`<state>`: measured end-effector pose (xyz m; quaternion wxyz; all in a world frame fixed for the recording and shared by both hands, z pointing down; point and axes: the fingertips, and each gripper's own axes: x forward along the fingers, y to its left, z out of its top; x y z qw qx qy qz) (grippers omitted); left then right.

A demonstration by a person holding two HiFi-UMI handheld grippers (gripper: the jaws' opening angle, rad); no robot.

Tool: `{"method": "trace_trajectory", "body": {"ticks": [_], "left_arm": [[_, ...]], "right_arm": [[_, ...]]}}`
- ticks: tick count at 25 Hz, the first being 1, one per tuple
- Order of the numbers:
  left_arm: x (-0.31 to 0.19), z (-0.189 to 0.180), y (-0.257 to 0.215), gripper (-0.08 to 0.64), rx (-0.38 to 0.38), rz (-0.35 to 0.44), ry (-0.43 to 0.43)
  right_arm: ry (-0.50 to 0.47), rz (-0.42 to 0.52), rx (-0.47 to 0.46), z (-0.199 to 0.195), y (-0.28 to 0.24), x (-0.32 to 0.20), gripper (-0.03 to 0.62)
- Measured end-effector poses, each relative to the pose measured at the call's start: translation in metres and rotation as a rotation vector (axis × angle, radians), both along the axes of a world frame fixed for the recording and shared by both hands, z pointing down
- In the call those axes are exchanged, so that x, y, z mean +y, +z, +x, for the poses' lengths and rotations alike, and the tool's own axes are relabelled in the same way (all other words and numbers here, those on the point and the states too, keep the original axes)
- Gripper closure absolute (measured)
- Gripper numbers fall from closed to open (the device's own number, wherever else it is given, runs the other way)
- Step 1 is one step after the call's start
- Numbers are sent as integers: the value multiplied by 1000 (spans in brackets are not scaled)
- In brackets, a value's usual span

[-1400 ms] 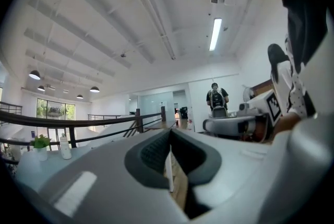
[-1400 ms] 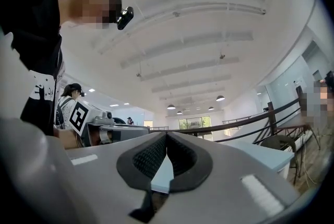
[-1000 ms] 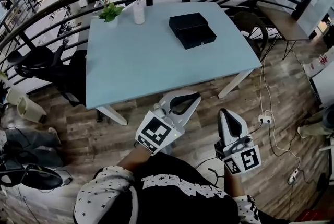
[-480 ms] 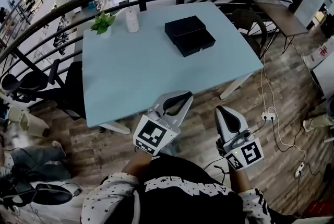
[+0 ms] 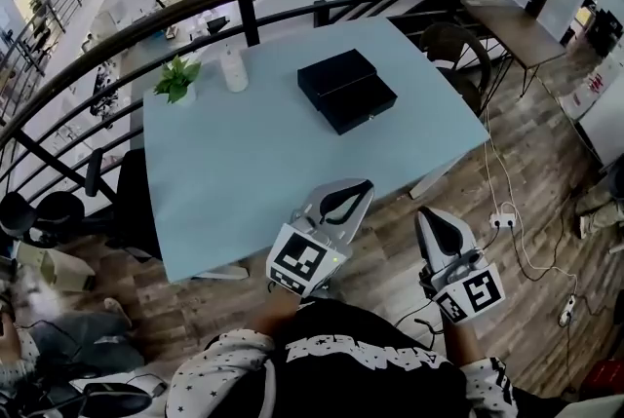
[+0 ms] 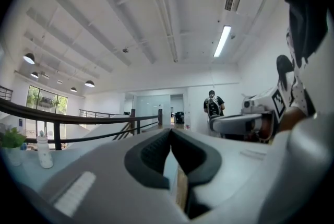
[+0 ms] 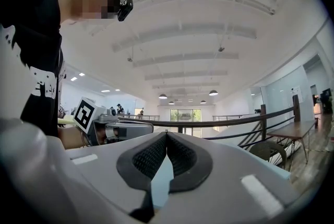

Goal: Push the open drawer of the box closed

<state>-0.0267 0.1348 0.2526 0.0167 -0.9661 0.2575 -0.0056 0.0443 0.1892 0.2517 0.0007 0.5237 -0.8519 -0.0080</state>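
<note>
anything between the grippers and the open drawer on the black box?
Nothing visible. Only bare table lies between the left gripper, the right gripper and the open drawer of the black box. The potted plant and white bottle stand far left, off that line.

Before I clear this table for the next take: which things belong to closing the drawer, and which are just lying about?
Belong to the job: black box; its open drawer; left gripper, shut and empty; right gripper, shut and empty.
Just lying about: potted plant; white bottle, both near the far edge of the table.
</note>
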Motion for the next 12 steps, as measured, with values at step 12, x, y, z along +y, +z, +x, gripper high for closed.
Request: {"method": "trace_trajectory", "body": {"ticks": [12], "left_arm": [[-95, -3, 20, 560, -18, -27, -6]], "right_arm": [[29, -8, 23, 5, 6, -91, 592]]}}
